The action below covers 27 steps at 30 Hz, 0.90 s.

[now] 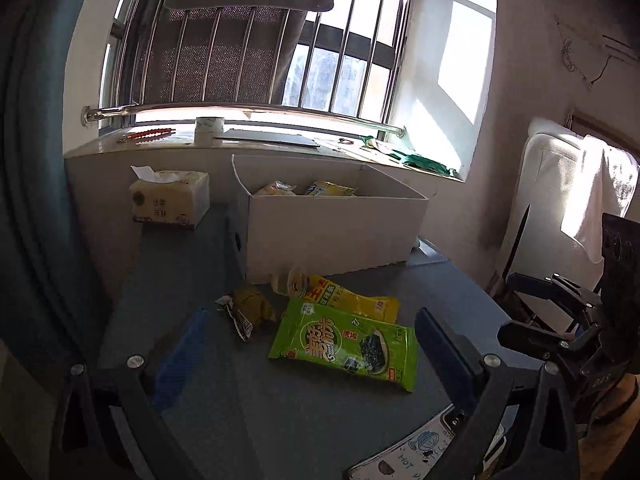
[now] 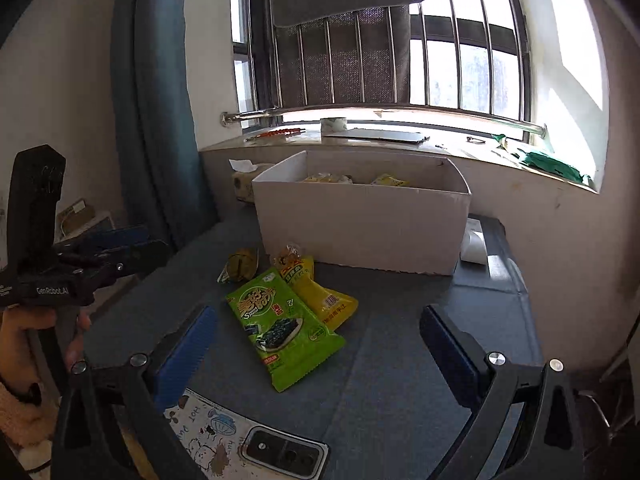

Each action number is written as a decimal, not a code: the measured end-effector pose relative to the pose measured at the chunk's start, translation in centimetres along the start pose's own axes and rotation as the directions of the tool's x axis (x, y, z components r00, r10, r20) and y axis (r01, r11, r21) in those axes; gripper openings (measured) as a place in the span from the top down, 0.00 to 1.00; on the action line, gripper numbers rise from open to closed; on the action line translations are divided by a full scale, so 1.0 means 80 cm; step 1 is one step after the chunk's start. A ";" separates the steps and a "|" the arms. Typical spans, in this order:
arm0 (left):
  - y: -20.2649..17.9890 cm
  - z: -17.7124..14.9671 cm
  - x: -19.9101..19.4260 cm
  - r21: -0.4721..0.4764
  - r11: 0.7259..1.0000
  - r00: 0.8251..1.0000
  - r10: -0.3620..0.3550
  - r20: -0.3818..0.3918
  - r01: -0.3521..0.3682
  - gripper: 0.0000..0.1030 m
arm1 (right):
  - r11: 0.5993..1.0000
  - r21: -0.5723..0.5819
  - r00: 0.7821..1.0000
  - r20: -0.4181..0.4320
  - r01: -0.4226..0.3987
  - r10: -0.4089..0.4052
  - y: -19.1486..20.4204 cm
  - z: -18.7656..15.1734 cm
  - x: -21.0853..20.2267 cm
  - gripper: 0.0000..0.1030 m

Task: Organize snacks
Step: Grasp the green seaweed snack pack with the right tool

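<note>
Grey counter [image 2: 400, 360] under a barred window: both claws, left claw [image 1: 312, 344] and right claw [image 2: 320, 340], gape wide and empty. Between each claw's fingers lies the green seaweed packet [image 2: 284, 328], overlapping a yellow snack packet [image 2: 324, 300]; beyond them stands the white cardboard box [image 2: 360, 224] holding snacks.

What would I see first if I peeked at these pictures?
The bright green seaweed snack bag lying on the grey table, its corner overlapping a yellow snack bag. Behind them stands a big white cardboard box with more yellow packets inside, under a sunny barred window.
</note>
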<state>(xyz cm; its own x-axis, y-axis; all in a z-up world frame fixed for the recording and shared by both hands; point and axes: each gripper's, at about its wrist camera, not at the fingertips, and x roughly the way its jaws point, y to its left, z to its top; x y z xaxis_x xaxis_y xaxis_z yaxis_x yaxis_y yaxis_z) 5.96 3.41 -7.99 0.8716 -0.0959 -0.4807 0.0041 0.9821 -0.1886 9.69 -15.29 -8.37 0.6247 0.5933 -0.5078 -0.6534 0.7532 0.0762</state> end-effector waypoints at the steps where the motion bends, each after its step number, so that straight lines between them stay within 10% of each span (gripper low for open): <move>1: 0.001 -0.008 -0.002 -0.021 1.000 1.000 0.004 -0.007 -0.004 0.00 | 1.000 -0.010 1.000 -0.016 -0.027 0.026 0.002 -0.006 0.002 0.00; 12: 0.011 -0.014 -0.005 -0.071 0.997 1.000 0.010 -0.023 -0.011 0.00 | 0.985 -0.140 0.985 -0.148 -0.104 0.083 0.020 -0.016 0.061 0.00; 27: 0.025 -0.019 -0.015 -0.098 0.995 1.000 0.008 -0.017 -0.010 0.00 | 0.926 -0.250 0.909 -0.378 -0.281 0.174 0.044 0.000 0.188 0.00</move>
<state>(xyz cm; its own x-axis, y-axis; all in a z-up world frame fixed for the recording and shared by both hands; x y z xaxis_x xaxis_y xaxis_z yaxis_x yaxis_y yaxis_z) 4.17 5.21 -9.08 0.8629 -0.0904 -0.4972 -0.0530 0.9623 -0.2669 16.80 -3.74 -15.78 0.2929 0.5632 -0.7726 -0.8881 0.4597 -0.0016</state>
